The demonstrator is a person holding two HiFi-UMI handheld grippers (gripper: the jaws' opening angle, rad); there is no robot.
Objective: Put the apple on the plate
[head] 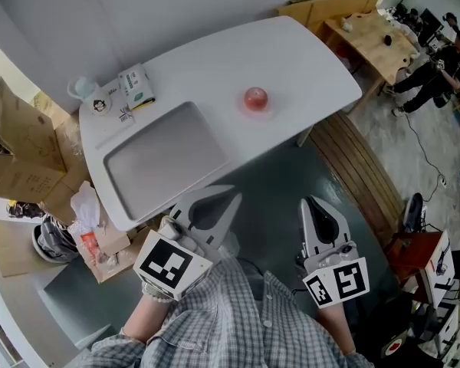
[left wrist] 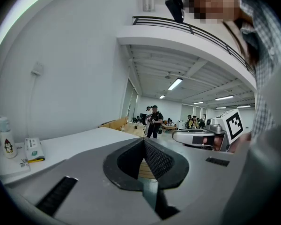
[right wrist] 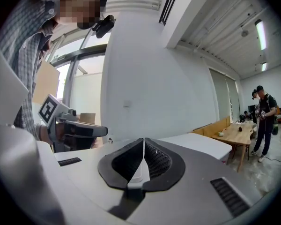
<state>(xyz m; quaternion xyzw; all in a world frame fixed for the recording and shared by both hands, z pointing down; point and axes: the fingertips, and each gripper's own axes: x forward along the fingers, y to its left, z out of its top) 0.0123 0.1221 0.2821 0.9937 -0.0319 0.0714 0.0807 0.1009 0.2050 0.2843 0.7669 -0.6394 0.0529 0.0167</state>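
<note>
White bench [head: 307, 60] sits ahead of both tongs, and the grey tray [head: 165, 159] (the plate, I guess) is just past the left tongs [head: 231, 198]. The left tongs and right tongs [head: 311, 203] are both closed and empty. The apple [head: 255, 98] is well ahead, roughly between them. It's round, so a sloppy pinch could send it rolling off the edge.
</note>
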